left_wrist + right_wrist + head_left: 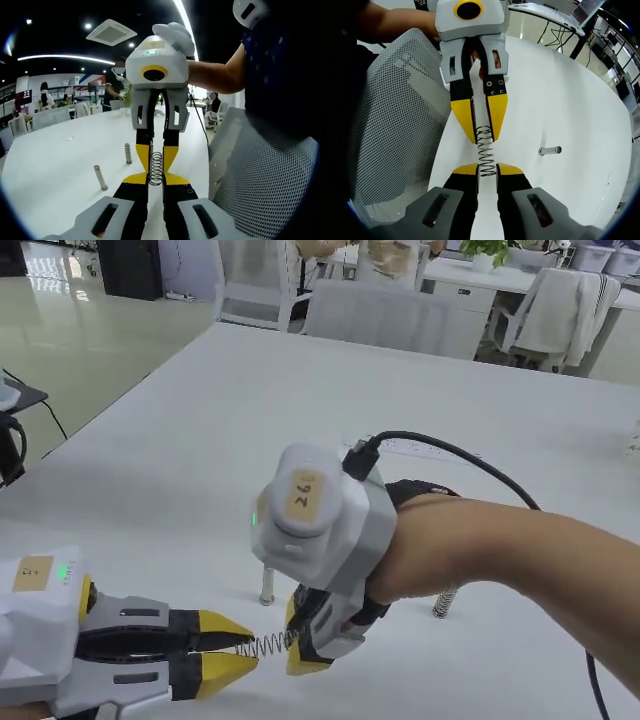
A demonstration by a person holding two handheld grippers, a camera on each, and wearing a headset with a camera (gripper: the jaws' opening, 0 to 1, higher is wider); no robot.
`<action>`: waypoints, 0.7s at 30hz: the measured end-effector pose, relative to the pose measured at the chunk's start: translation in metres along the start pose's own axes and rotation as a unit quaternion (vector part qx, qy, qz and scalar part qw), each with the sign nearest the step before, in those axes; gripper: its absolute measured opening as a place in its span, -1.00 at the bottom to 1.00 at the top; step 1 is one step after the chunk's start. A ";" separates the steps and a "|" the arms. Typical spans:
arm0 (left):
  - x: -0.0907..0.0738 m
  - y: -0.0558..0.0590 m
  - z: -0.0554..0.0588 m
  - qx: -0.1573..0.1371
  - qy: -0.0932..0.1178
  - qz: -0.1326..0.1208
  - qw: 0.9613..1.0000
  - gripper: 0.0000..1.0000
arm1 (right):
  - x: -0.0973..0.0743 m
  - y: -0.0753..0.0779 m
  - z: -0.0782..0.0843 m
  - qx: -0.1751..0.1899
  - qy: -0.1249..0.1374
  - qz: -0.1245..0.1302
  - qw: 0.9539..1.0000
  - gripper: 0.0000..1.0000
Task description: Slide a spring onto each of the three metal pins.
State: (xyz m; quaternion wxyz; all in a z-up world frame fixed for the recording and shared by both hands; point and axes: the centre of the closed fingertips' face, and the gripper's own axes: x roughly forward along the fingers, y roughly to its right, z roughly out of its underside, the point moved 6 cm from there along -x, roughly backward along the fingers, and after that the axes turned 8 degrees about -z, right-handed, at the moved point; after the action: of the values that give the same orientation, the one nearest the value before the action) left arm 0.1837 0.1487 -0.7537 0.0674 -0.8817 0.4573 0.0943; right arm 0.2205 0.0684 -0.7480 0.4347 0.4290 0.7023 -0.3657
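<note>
Spring shared between both claws, pin loading underway.
I'm pinching the spring [268,643] with the left claw [250,645] and right claw [298,640], both narrowed onto its ends, over the worktop [200,440]. Just beyond, a bare pin [267,585] is standing; farther right, a second pin [443,602] is already wearing its coil. Next, I'd judge: one claw letting go, the other lining the spring up over the bare pin.

A spring [268,644] spans between the left gripper [248,647] and the right gripper [297,638]. On the bench [300,410] behind it stands a bare pin [267,585], with a sprung pin [443,602] to the right.
</note>
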 end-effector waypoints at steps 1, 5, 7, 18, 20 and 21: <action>0.000 0.000 0.000 0.001 -0.001 0.000 1.000 -0.96 | 0.000 0.000 0.000 -0.001 0.001 0.000 1.000 -0.81; 0.001 0.001 0.000 0.000 0.001 0.000 1.000 -0.96 | -0.001 -0.001 0.000 0.000 0.001 0.000 1.000 -0.82; 0.001 0.001 0.000 -0.001 0.000 0.000 1.000 -0.96 | -0.003 -0.001 0.000 0.000 0.001 0.002 1.000 -0.83; 0.002 0.001 0.004 0.009 -0.015 -0.002 1.000 -0.96 | -0.014 -0.003 -0.012 0.006 0.023 0.008 1.000 -0.83; 0.003 0.001 0.004 0.009 -0.016 -0.001 1.000 -0.96 | -0.016 -0.004 -0.014 0.004 0.024 0.008 1.000 -0.83; 0.003 0.002 0.005 0.009 -0.017 0.000 1.000 -0.96 | -0.017 -0.005 -0.015 0.003 0.026 0.007 1.000 -0.83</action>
State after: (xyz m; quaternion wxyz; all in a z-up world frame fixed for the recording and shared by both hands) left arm 0.1836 0.1462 -0.7594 0.0832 -0.8793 0.4569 0.1052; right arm 0.2160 0.0755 -0.7265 0.4174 0.4450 0.7093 -0.3531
